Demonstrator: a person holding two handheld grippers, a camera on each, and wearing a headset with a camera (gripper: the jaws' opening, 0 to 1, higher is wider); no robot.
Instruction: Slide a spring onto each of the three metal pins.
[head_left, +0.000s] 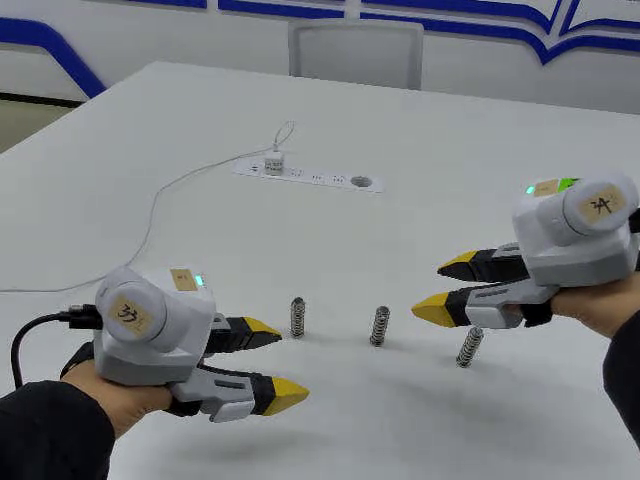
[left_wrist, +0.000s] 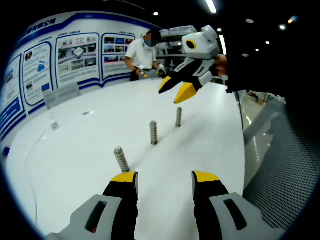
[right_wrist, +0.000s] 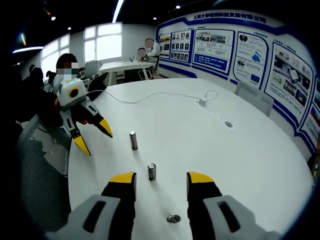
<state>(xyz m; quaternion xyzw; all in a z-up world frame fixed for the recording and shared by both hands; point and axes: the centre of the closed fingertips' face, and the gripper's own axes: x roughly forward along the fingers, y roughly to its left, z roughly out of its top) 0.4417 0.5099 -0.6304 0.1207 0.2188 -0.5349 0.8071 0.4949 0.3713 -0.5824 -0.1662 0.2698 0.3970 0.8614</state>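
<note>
Three coil springs stand upright in a row on the white table: the left spring (head_left: 297, 317), the middle spring (head_left: 379, 326) and the right spring (head_left: 469, 346), which leans a little. I cannot tell the pins inside them. My left gripper (head_left: 280, 362) hovers open and empty just left of the left spring (left_wrist: 120, 159). My right gripper (head_left: 440, 288) is open and empty, above and between the middle and right springs. In the right gripper view the nearest spring (right_wrist: 173, 219) lies below my open jaws, and the middle spring (right_wrist: 152, 171) stands between them.
A white power strip (head_left: 310, 176) with a plugged-in adapter and a thin cable (head_left: 150, 215) lies at the far middle of the table (head_left: 450, 150). A grey chair (head_left: 355, 52) stands behind the table. A person (left_wrist: 140, 55) stands in the background.
</note>
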